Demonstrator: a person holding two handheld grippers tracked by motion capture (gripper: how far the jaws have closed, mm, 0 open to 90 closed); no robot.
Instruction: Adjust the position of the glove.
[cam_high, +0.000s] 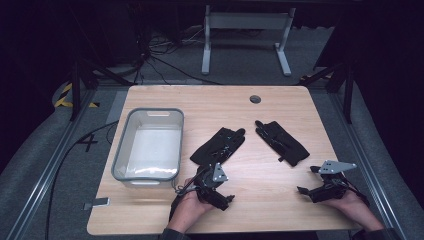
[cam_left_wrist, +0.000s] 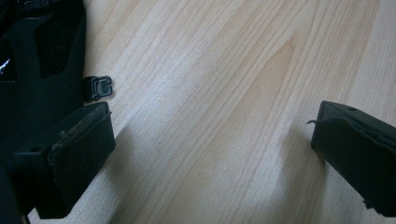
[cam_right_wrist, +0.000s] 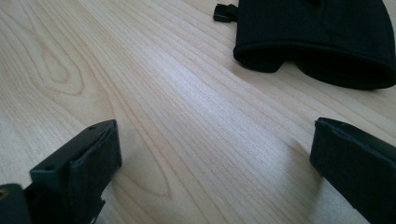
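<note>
Claws (cam_high: 207, 172) (cam_high: 306, 189) both wide, empty; 2 black gloves (cam_high: 218, 145) (cam_high: 282, 142) cut off in gripper views.

Both forearms came in from the near edge of the desk (cam_high: 280, 100), each hand wrapped around the rear of its tool. The left gripper (cam_high: 212, 181) sat low near the middle of the near edge, its jaws spread wide over bare wood with nothing between them. The right gripper (cam_high: 327, 186) lay well apart at the right side, jaws likewise spread wide and empty.
</note>
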